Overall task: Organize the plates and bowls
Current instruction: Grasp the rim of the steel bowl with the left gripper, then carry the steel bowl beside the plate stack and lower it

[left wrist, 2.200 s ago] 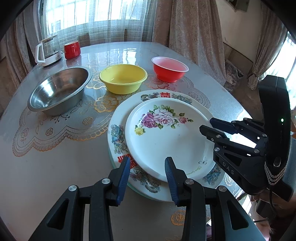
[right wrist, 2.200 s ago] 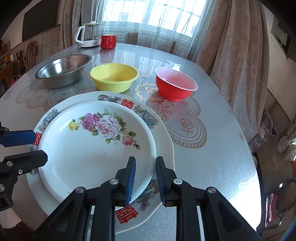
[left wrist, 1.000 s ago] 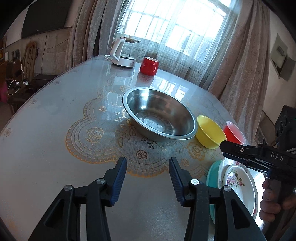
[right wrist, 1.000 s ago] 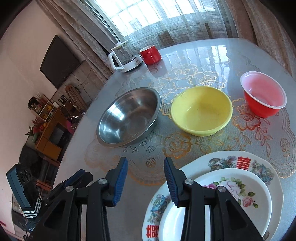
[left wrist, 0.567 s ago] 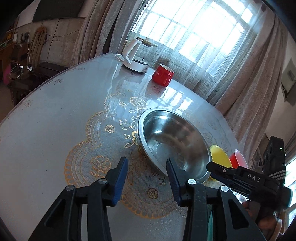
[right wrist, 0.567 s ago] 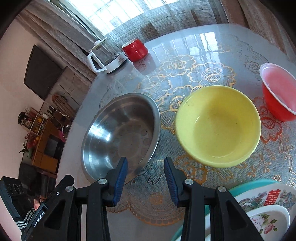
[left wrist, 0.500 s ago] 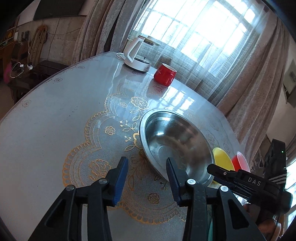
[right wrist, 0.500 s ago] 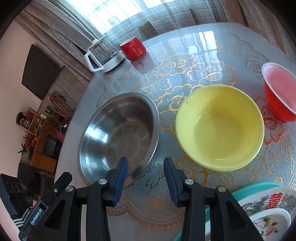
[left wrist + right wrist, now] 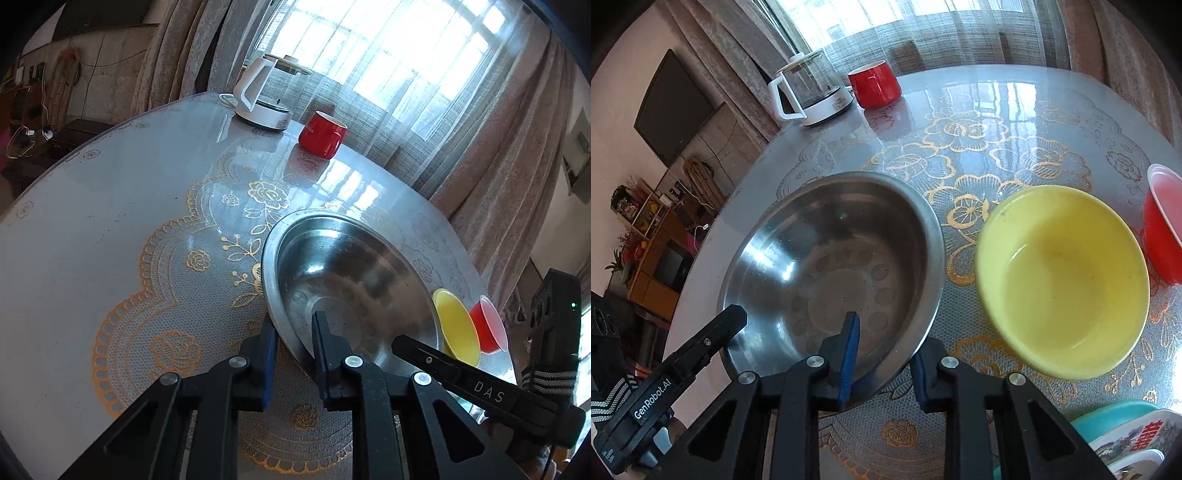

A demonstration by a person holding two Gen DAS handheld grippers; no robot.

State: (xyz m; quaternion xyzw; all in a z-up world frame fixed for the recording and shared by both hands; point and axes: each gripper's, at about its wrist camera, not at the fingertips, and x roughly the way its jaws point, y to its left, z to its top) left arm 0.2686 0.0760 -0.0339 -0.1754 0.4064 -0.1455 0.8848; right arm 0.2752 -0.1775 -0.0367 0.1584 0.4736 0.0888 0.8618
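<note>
At the near rim of the steel bowl (image 9: 351, 280): a two-handed grasp, seemingly the first step of nesting the bowls. Sits flat on the table (image 9: 92, 221), just beside the yellow bowl (image 9: 1063, 280), with the red bowl (image 9: 1163, 229) beyond that. Left gripper (image 9: 293, 332) just closing, now pinching the rim, one pad inside, one outside. Right gripper (image 9: 886, 350) likewise just closing across the rim farther along, apparently gripping. Next, probably: lift level with both hands and keep clear of the plate stack (image 9: 1134, 439). Glossy tabletop with gold lace pattern, likely slippery. Farther back, a kettle (image 9: 262, 99) and red mug (image 9: 323, 134); behind, curtained windows and a wall television (image 9: 672, 110).
</note>
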